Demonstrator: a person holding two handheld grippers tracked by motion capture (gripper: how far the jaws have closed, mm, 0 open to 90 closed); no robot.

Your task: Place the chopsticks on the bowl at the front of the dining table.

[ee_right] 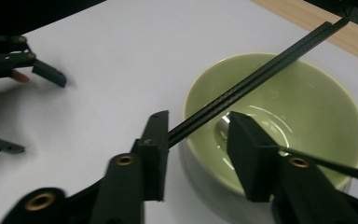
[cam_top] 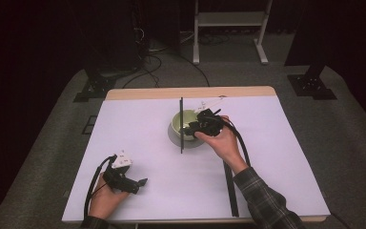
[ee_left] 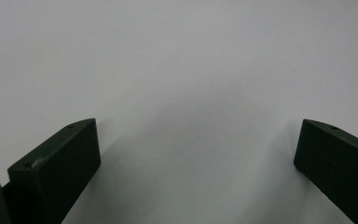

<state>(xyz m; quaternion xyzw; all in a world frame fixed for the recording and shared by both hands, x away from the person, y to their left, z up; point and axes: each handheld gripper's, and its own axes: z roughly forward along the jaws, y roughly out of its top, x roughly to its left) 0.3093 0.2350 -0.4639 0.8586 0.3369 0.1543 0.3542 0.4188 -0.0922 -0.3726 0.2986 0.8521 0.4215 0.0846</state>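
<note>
Chopsticks, thin black pair (ee_right: pixel 242 86), lie across the rim of the pale green glazed ceramic bowl (ee_right: pixel 307 112), one end over the bowl's far side, the other passing the near rim between the jaws of the right gripper (ee_right: pixel 196 140). Right gripper jaws stand partly apart, gap visible on both sides; pads not pressing the sticks, so nothing gripped. In the high view the right gripper (cam_top: pixel 205 125) hovers at the bowl's (cam_top: pixel 178 121) right rim, and the sticks (cam_top: pixel 181 125) read as a dark line crossing the bowl front to back.

Left gripper (cam_top: pixel 124 180) rests well left of and nearer than the bowl, jaws spread wide, nothing between them; the left gripper view has bare tabletop between the two black pads (ee_left: pixel 60 168).

No readable writing or brand anywhere; a white block on top of the left gripper is too small to read.

Surface: white matte table top (cam_top: pixel 276 143) with a light wood strip (cam_top: pixel 190 92) along the edge beyond the bowl. Second black strip (cam_top: pixel 231 188) lies on the table nearer than the bowl, by the plaid sleeve (cam_top: pixel 267 200). Room dark, grey carpet (cam_top: pixel 352 133), white frame stand (cam_top: pixel 231 28) and cables behind the table.
</note>
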